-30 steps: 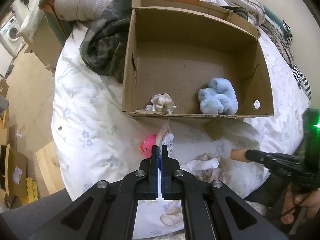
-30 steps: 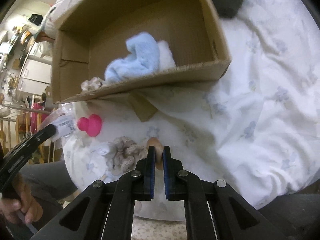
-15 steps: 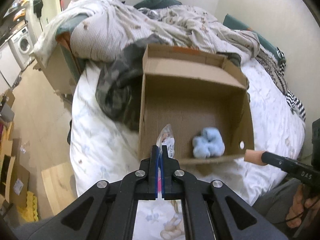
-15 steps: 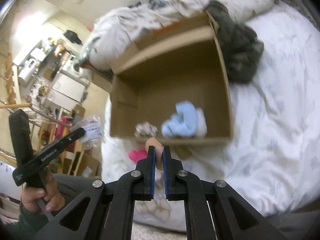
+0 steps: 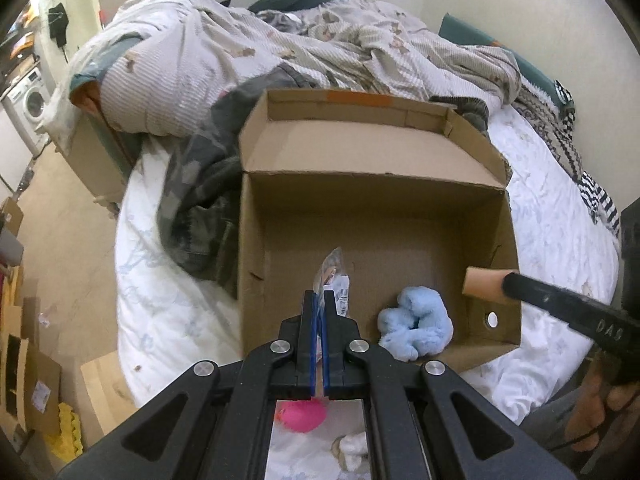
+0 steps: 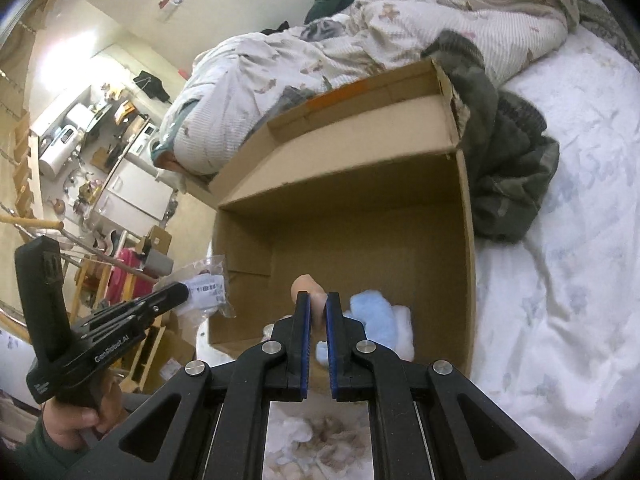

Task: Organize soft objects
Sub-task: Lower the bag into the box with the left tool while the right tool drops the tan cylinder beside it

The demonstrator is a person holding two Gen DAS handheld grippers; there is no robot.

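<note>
A second ago both my grippers were low over the bed sheet, in front of the cardboard box point(image 5: 496, 208); now both have lifted. My left gripper point(image 5: 319, 294), clamped on the clear plastic packet point(image 5: 334, 280), has risen from just outside the near wall to above the box floor. My right gripper point(image 6: 318, 300) has carried the peach-coloured piece point(image 6: 308, 286) up off the sheet — it now hangs above the box, by the blue plush point(image 6: 374, 312).
</note>
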